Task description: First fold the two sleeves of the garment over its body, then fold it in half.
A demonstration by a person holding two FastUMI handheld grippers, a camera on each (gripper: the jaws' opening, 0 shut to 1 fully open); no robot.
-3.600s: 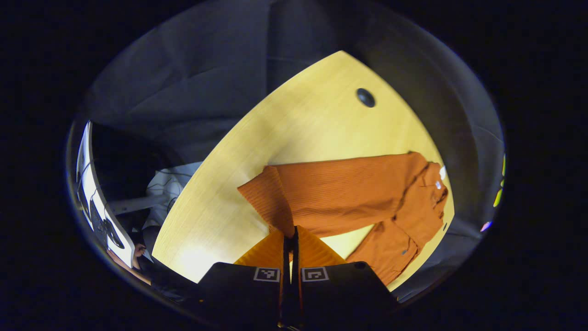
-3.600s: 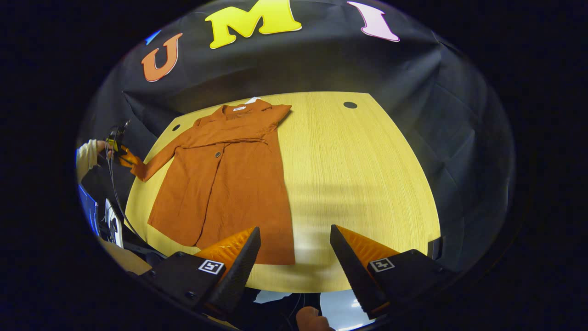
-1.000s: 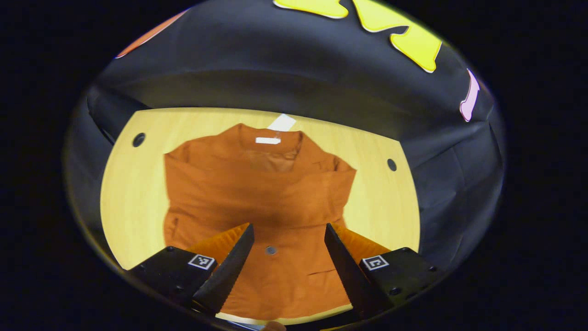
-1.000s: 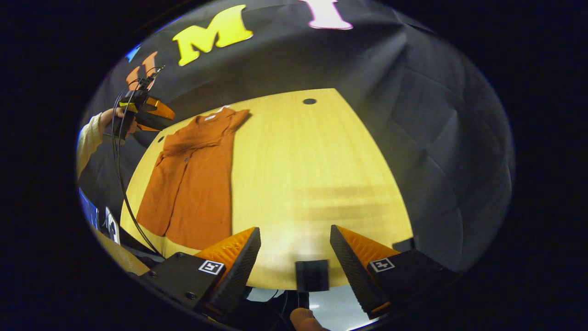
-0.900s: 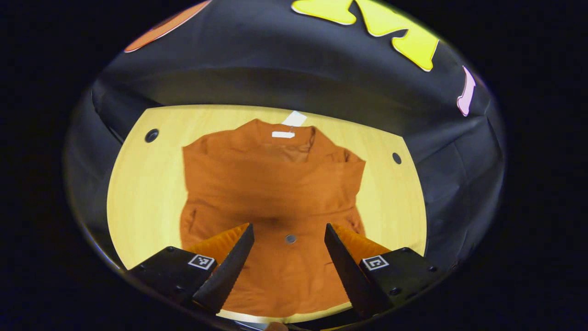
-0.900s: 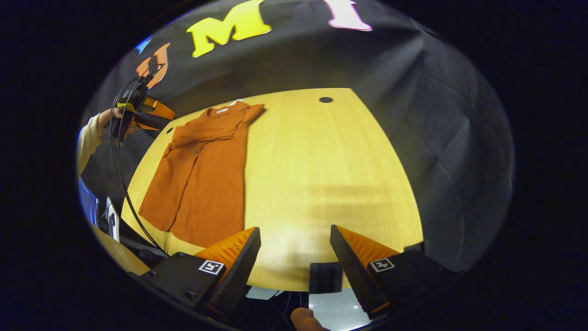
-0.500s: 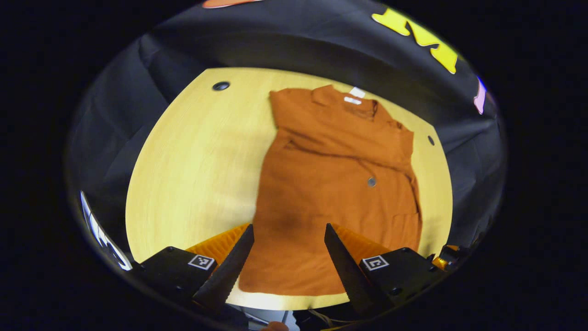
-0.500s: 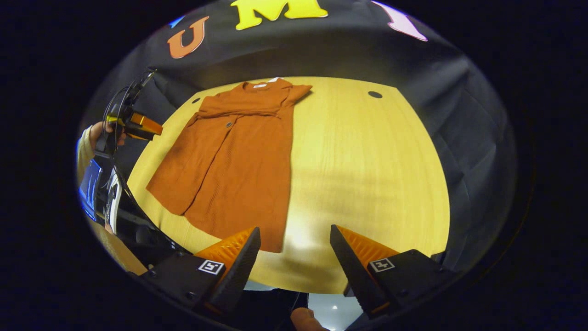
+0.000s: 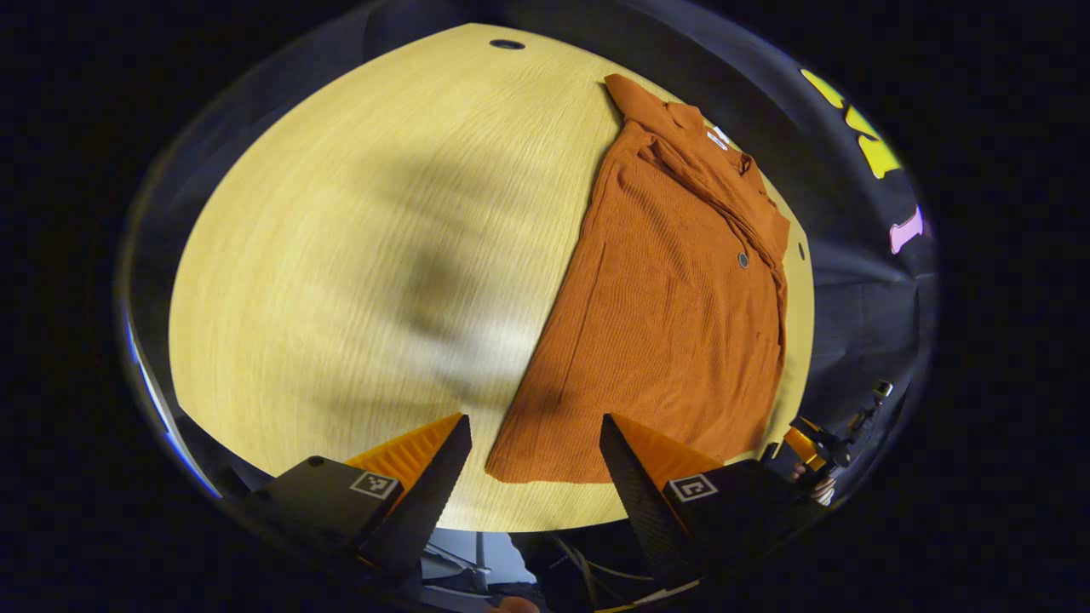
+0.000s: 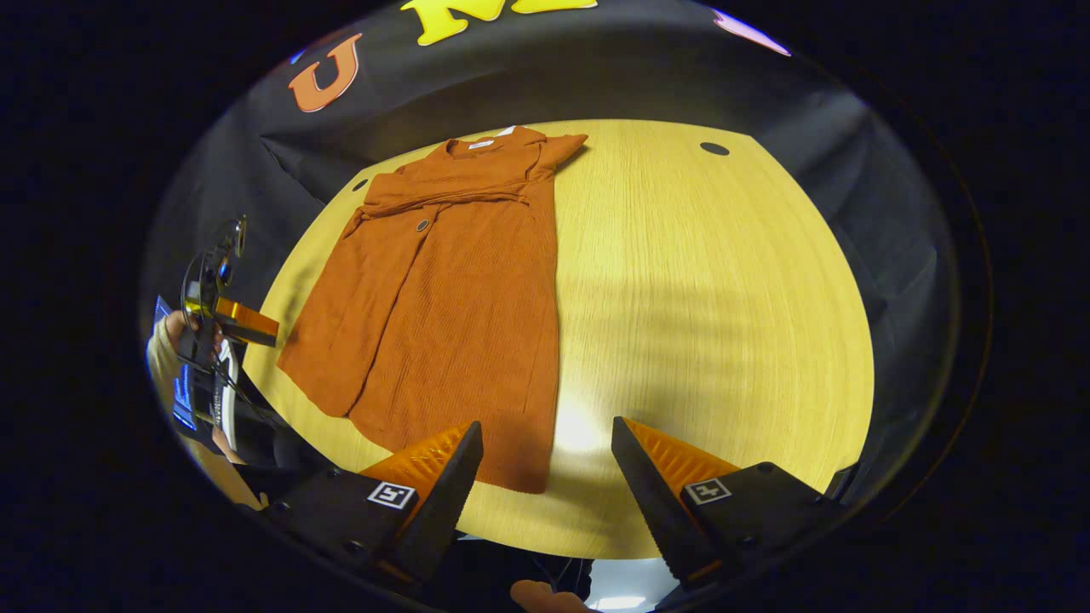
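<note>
An orange ribbed garment (image 10: 451, 289) lies flat on the yellow wooden table (image 10: 707, 298), collar at the far side, hem toward the front edge. Both sleeves lie folded across its chest, above a dark button (image 10: 421, 225). My right gripper (image 10: 545, 426) hangs open over the hem's right corner, holding nothing. In the left gripper view the garment (image 9: 673, 315) runs up the right side, and my left gripper (image 9: 534, 426) is open just above the hem's corner near the table's (image 9: 341, 255) front edge. In the right gripper view the left gripper (image 10: 234, 323) shows beyond the garment's left edge, held by a hand (image 10: 166, 340).
Dark round holes sit in the tabletop's far corners (image 10: 714, 148) (image 10: 360, 184) (image 9: 507, 43). Black cloth walls close in the back and sides. The right gripper (image 9: 817, 443) and its hand show low at the right in the left gripper view. Bare wood spreads right of the garment.
The left gripper, earlier shut on a sleeve cuff, let go; that sleeve now lies over the chest. In the last second it drew back from above the chest to the hem. The right gripper neared the hem.
</note>
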